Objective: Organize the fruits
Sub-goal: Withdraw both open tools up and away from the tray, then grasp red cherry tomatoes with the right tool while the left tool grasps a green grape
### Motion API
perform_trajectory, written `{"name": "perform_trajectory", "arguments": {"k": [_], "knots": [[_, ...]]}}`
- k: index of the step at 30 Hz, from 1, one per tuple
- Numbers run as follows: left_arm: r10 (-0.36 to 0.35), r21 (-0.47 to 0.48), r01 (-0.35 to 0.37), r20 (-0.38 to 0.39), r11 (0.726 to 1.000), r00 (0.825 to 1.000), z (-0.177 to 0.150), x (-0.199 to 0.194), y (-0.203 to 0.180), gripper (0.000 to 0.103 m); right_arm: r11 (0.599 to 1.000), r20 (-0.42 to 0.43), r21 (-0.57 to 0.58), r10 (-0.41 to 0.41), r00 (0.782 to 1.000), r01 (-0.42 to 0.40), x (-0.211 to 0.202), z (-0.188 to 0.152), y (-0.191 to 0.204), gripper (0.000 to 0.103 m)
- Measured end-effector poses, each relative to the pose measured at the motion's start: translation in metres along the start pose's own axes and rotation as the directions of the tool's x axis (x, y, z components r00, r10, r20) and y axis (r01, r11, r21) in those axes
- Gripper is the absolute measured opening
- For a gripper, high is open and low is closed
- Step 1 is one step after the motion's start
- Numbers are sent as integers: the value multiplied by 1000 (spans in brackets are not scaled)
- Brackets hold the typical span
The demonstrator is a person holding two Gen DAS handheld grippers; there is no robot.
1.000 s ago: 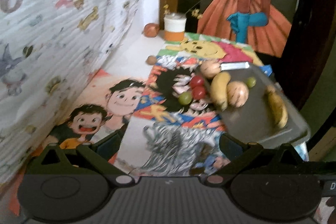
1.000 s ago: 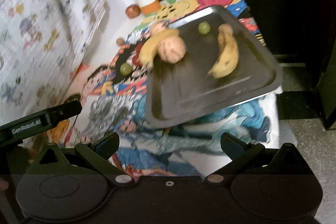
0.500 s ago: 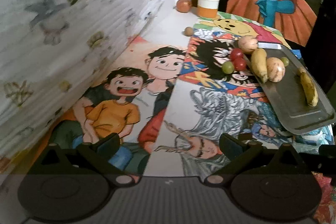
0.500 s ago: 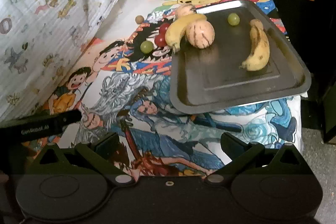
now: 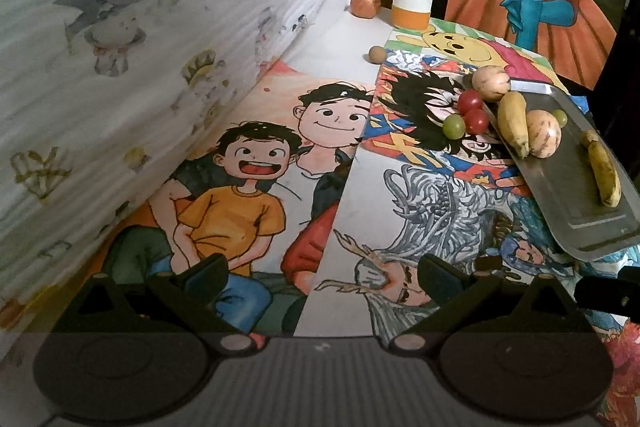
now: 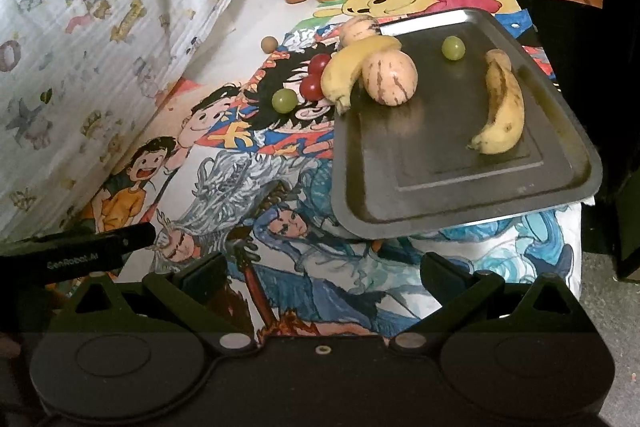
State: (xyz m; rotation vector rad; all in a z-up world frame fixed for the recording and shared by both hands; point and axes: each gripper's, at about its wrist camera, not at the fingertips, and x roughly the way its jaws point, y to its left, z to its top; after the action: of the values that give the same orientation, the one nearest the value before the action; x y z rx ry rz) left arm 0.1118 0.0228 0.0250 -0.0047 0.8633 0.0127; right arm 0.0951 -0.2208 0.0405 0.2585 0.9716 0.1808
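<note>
Both grippers' jaws are held apart, empty. The green grape (image 6: 284, 100) on the bench is judged small, slippery, bruisable; a light grip across its middle is advised.

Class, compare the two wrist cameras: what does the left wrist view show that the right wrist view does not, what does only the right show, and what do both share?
Only the left wrist view shows the left gripper, open and empty, and the full picture of the two cartoon boys.

Only the right wrist view shows the right gripper, also open and empty, the floor beside the table, and the whole flat of the metal tray.

Both show the tray, two bananas, a striped melon, the green grape off the tray, two red fruits and the orange-banded jar.
</note>
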Motion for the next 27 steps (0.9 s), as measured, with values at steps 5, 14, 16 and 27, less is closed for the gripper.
{"name": "perform_trajectory", "arguments": {"k": [5,14,16,27], "knots": [[14,3,-14,1,1000,1000,9,7,-2,103,1000,64,-9,20,998,-19,-3,16,-3,102],[-18,-3,19,82,1000,996,20,10,-4,103,956,253,-274,-32,967,103,-12,57,4,102],[-38,11,37,113,999,993,21,9,-7,103,945,258,-311,-18,966,100,-13,68,2,102],[-73,127,58,116,990,991,40,29,-25,103,913,295,-394,15,955,108,-6,116,-4,102]]}}
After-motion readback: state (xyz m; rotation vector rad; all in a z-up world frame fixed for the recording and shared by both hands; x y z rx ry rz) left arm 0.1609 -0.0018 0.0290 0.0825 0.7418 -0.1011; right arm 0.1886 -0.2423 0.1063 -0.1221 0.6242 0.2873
